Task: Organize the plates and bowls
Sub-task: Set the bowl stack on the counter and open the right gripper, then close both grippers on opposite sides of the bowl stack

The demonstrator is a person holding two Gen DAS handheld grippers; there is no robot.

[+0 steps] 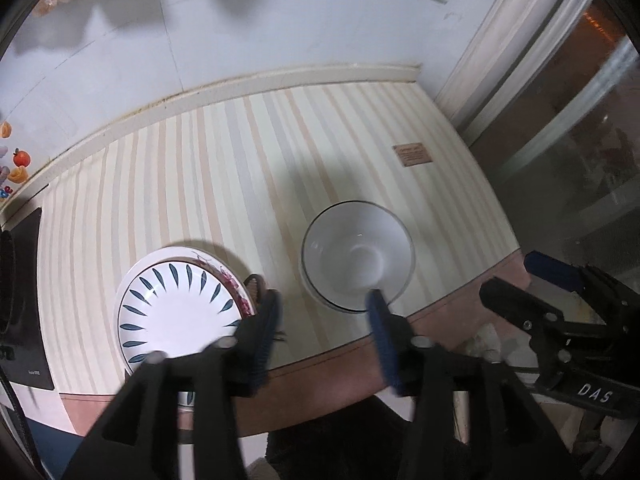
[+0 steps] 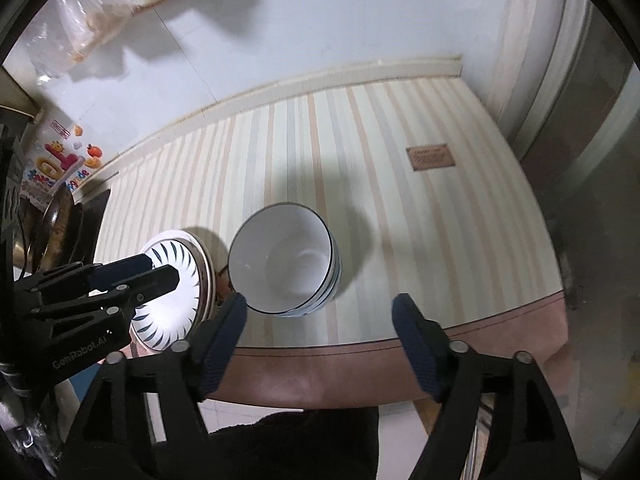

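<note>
Bowls: your stacked bowls [image 2: 286, 268] stand on the worktop [image 2: 400, 208] near its front edge; from the side you can see more than one nested rim, the top one white and empty.
Plates: the plates [image 1: 176, 308] sit just left of the bowls, apart from them; a leaf-pattern plate lies on top of a red-patterned one.
Left gripper [image 1: 324, 320]: your fingers are fairly wide and hold nothing; they hover above the gap between plates and bowls, one finger [image 1: 380, 320] over the near rim of the bowls.
Right gripper [image 2: 320, 320]: your fingers are wide and empty, held over the front edge just before the bowls.
Progress: I judge you nearly done, since both kinds are already piled; what is left, if anything, is squaring or moving the piles.
Worktop: striped cream and peach, with a brown border at the front and a small brown label [image 2: 430, 157] behind the bowls.
Room: white tiled wall [image 2: 280, 32] with sockets behind; dark glass door to the right; a cooktop [image 1: 24, 300] left of the plates.
</note>
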